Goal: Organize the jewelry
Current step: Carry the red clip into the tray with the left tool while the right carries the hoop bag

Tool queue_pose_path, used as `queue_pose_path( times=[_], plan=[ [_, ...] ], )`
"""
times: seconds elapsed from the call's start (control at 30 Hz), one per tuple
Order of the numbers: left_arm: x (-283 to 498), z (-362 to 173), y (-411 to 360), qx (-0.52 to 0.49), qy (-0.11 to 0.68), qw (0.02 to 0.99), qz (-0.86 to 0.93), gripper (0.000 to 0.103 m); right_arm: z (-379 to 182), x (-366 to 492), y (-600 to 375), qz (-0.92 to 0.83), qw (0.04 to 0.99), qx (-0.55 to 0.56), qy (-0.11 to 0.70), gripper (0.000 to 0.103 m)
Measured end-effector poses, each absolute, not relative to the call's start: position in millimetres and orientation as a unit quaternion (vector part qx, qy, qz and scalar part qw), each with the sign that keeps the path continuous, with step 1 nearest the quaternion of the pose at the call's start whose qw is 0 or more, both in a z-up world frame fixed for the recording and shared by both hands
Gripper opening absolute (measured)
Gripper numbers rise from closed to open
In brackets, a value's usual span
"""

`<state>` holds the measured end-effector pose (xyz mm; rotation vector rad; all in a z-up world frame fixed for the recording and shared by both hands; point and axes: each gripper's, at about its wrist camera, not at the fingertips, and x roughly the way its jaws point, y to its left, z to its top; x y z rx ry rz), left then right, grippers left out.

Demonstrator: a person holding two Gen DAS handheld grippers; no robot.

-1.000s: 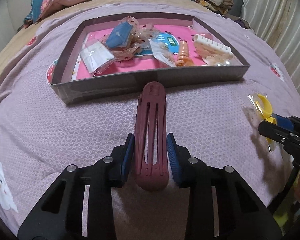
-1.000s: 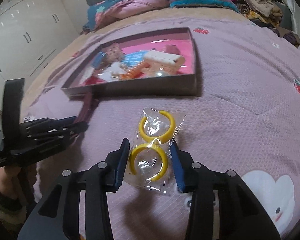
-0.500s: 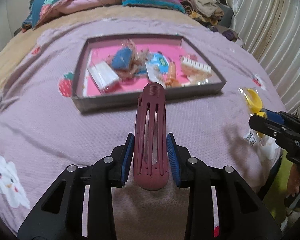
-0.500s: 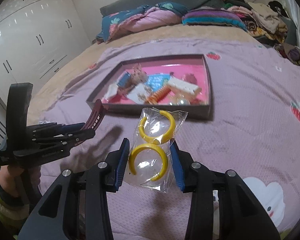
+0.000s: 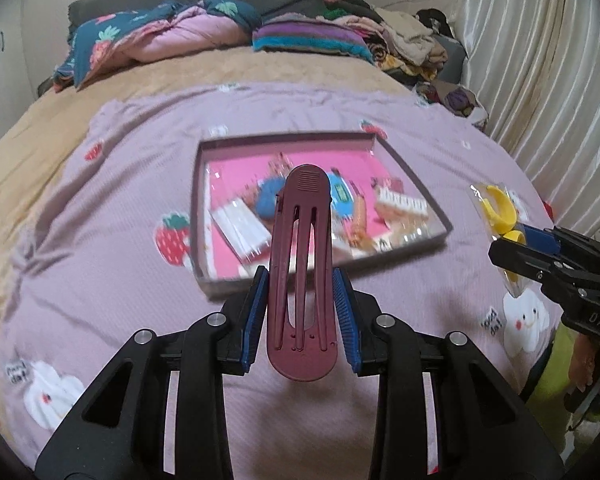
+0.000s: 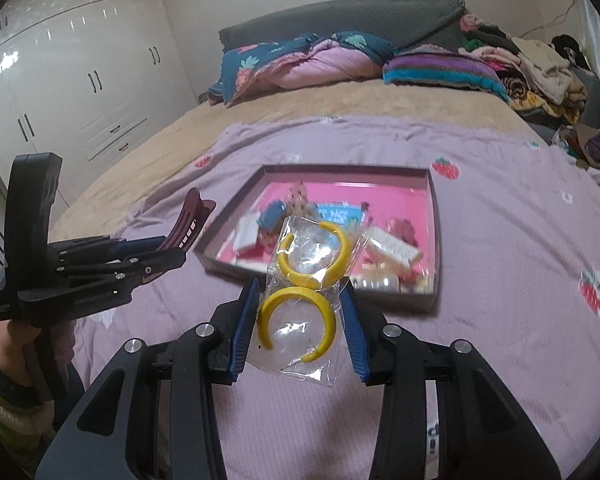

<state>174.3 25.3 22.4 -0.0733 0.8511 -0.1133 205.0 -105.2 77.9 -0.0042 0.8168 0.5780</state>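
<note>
Left gripper (image 5: 300, 312) clamps a maroon hair clip (image 5: 302, 276); right gripper (image 6: 298, 326) clamps a clear packet of 2 yellow hoops (image 6: 306, 280). Both hang above the purple blanket (image 5: 100, 208), near the pink-lined tray (image 6: 428, 184). Only the right view shows the wardrobe (image 6: 72, 80).

Matt plastic hair clip (image 5: 301, 264); glossy, probably cellophane bag (image 6: 306, 304).

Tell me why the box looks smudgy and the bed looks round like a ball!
In the left wrist view the tray and the things in it are smeared by motion blur, while the maroon hair clip in the left tongs stays sharp. In the right wrist view the fisheye lens bulges the bed, and lamp glare shines on the wardrobe.
</note>
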Motion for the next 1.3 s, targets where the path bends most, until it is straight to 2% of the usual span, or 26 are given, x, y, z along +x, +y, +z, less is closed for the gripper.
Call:
queue_pose_path(
  times=[0.27, 0.47, 1.3],
  plan=[
    [194.5, 36.3, 40.8, -0.033, 0.399, 0.915, -0.043, 0.025, 92.3, 228.5, -86.5, 0.282, 0.885, -0.013, 0.371, 0.039],
    [215.3, 25.8, 50.0, -0.04, 0.405, 0.913, -0.035, 0.025, 89.5, 247.3, -70.5, 0.285, 0.885, -0.028, 0.368, 0.039],
    [255.9, -26.1, 56.7, -0.064, 0.443, 0.894, -0.031, 0.025, 24.0, 306.6, -53.9, 0.264, 0.866, -0.04, 0.422, 0.039]
  ],
)
